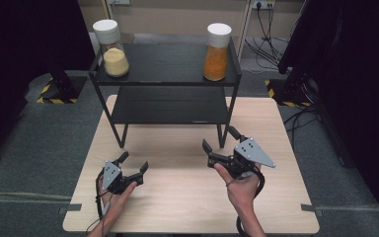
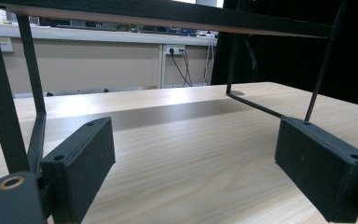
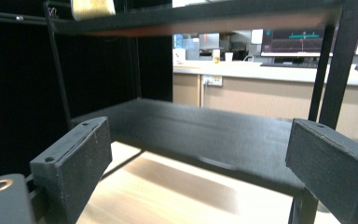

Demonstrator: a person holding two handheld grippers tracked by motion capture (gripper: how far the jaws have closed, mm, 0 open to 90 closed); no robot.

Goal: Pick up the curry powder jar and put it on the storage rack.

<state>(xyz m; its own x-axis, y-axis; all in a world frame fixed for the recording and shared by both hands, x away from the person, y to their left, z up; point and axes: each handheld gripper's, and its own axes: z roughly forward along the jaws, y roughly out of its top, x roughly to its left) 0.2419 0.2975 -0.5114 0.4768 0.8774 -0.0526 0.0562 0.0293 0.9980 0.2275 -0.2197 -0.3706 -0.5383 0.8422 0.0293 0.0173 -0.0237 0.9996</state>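
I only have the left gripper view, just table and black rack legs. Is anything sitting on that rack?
Observer: Yes. In the high view a jar of pale yellow powder stands on the left end of the rack's top shelf.
Operator: Only that one?
Observer: No, a jar of orange powder stands on the right end.
Operator: Where's my other hand?
Observer: The right gripper is in front of the rack's right front leg, jaws open, nothing between them.
Operator: And the lower shelf?
Observer: The lower shelf carries nothing.
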